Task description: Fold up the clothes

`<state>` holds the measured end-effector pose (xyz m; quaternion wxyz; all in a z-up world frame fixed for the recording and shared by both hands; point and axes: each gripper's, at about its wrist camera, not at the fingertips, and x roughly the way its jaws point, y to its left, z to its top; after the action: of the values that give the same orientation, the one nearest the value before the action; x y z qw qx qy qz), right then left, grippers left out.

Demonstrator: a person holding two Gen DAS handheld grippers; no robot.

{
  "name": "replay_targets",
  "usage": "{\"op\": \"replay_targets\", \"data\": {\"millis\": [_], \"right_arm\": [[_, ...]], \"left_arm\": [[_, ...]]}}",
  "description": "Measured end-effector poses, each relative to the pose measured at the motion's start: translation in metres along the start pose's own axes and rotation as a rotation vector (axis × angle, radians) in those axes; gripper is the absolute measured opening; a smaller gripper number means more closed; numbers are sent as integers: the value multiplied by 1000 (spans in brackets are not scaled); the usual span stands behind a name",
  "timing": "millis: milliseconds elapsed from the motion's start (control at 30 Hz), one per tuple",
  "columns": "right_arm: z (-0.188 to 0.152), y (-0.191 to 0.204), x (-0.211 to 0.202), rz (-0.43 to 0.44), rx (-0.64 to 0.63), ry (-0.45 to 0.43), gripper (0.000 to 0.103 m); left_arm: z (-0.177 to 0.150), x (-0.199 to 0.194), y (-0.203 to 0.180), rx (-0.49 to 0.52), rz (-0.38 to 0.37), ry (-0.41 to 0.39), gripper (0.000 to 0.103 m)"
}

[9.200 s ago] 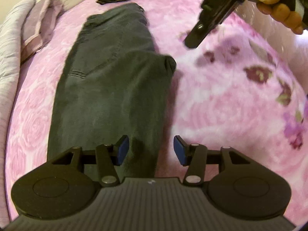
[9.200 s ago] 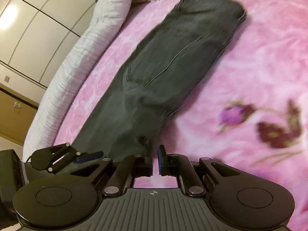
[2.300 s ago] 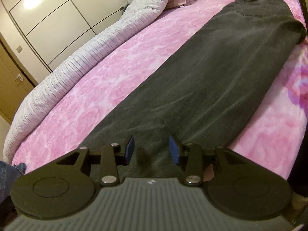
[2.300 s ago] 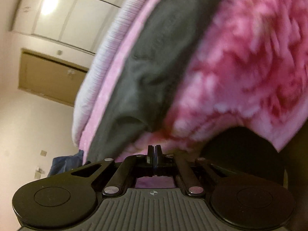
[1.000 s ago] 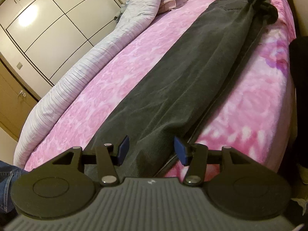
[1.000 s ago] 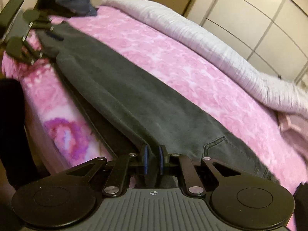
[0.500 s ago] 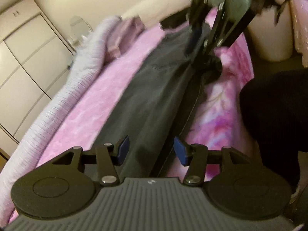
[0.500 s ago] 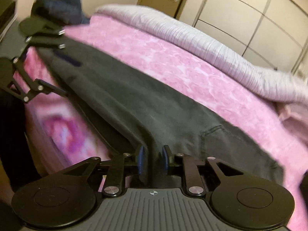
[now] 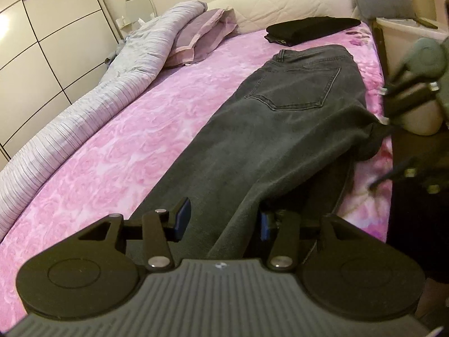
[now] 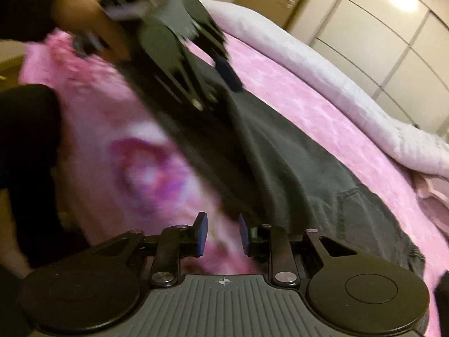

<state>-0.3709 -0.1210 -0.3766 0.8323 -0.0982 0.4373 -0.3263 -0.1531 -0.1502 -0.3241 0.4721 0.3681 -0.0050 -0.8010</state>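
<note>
The jeans (image 9: pixel 283 129) lie lengthwise along the near edge of the pink bed (image 9: pixel 134 151), waist toward the headboard, one leg laid over the other so the back pocket faces up. The legs run down toward the left gripper (image 9: pixel 221 221), whose pads stand wide apart with the upper leg passing between them, not pinched. The right gripper (image 10: pixel 221 233) is also apart, holding nothing, just off the seat and crotch side of the jeans, over the blanket. The right wrist view is blurred, so how near its pads are to the cloth is hard to tell.

Denim like this looks thick and fairly heavy: it should drape but hold a crease, and it will not slip on the fuzzy blanket. A single layer pinched alone would likely drag the other leg askew, so any grip is best taken through both layers at once, at the hems or at the waistband, where seams give the pads something firm.

A black folded garment (image 9: pixel 311 28) sits near the headboard, well apart from the jeans.
</note>
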Motion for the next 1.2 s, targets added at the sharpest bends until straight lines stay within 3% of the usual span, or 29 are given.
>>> {"op": "replay_targets", "data": {"millis": [100,200,333,467,600,667,800,933,1000,1033,1067,1133,1200], "right_arm": [[2,6,10,-125,-180,71,30],[1,9,15,-162,-323,147,30],[8,15,18,-229,-387,170,31],[14,30,11,-102,-382,132,33],[19,46,8,-69,-428,90,35],[20,35,20,-119,-415,127,44],[24,8,38,-194,-359,234,48],[26,-9,39,-114,-270,295,48],[32,-14,33,-64,-197,296,36],[30,-14,28,-48,-191,285,20],[28,-13,22,-34,-191,270,10],[20,-12,9,7,-181,242,0],[10,-10,2,49,-171,233,0]], "left_arm": [[3,0,-1,16,8,-6,45],[0,0,-5,28,13,-8,45],[-4,-2,-7,11,7,-20,45],[-3,-2,-4,-2,-5,-24,45],[0,0,-1,8,-8,-22,45],[0,1,0,13,-9,-20,45],[-1,-1,-1,15,-10,-23,46],[-2,1,-5,20,-8,-20,46],[-4,0,-6,19,-5,-18,46],[-5,0,-6,19,-4,-17,46],[-5,0,-6,19,-3,-14,46],[-6,1,-5,19,-1,-9,46],[-8,2,-4,20,1,-4,46]]}}
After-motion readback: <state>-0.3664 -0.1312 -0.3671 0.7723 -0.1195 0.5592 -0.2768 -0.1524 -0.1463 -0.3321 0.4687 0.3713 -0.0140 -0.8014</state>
